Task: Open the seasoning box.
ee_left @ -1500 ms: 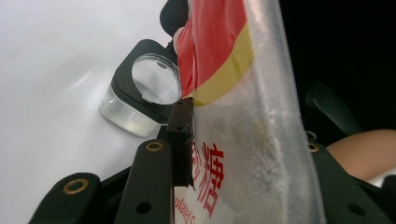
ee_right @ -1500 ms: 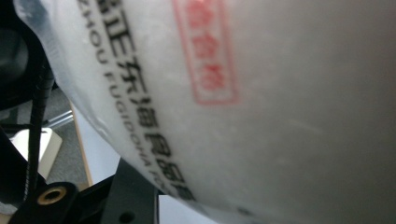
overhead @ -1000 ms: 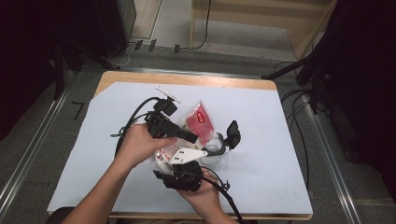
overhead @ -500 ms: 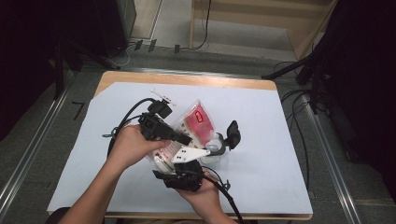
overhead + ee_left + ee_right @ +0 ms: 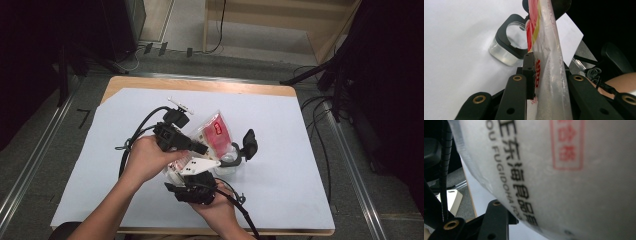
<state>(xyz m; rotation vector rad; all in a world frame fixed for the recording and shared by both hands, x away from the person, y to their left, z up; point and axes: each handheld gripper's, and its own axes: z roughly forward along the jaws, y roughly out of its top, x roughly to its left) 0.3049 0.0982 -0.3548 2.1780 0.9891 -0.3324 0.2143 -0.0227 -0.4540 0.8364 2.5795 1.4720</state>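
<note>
left gripper (image 5: 541, 75) has just been closing and now pinches the bag (image 5: 216, 131), holding it upright over the cup (image 5: 226, 164) near the desk's near edge. right gripper (image 5: 200, 176) sits against the bag's lower part to steady it, but i cannot tell whether its jaws are clamped.

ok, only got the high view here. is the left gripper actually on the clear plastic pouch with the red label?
Observer: Yes. The left gripper has just been closing, and the clear plastic pouch with the red label stands edge-on between its jaws, one pad against it.
Operator: what's the black thing beside it?
Observer: A black ring collar round a clear plastic tub, standing on the white table sheet.
Operator: right gripper holding too?
Observer: Can't tell. Its view has the pouch's face close up, with black print and a red stamp box; the pads are hidden.
</note>
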